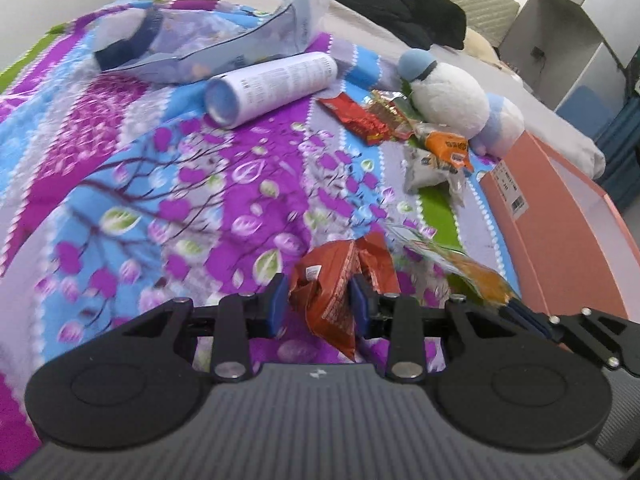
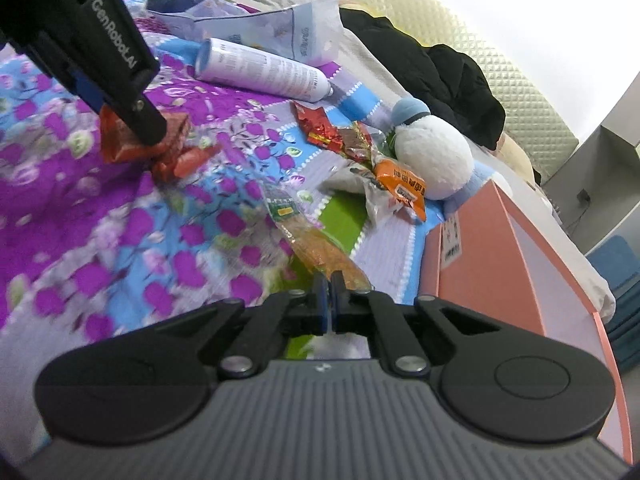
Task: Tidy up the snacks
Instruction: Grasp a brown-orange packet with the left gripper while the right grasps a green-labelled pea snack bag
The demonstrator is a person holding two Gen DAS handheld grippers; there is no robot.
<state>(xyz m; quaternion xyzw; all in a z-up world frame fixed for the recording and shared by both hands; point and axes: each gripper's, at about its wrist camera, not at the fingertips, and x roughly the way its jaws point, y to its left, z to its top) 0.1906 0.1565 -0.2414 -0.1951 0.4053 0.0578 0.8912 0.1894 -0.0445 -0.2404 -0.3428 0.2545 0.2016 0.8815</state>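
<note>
My left gripper [image 1: 320,294] is shut on a crumpled orange-red snack packet [image 1: 332,276], held a little above the flowered bedspread [image 1: 160,184]. In the right wrist view that same gripper [image 2: 134,126] hangs at the upper left with the red packet [image 2: 120,146] in its blue pads. My right gripper [image 2: 329,282] is shut on the end of a long clear packet with green and orange contents [image 2: 316,246], which trails away from the fingers. The right gripper's fingers [image 1: 520,308] and that packet [image 1: 476,272] also show at the lower right of the left wrist view.
An open pink box [image 1: 560,248] [image 2: 500,264] stands at the right. Red packets [image 1: 360,118] and an orange one [image 1: 448,148] lie by a white and blue plush toy [image 1: 448,96]. A white can [image 1: 272,84] and a clear plastic bag [image 1: 224,40] lie farther back.
</note>
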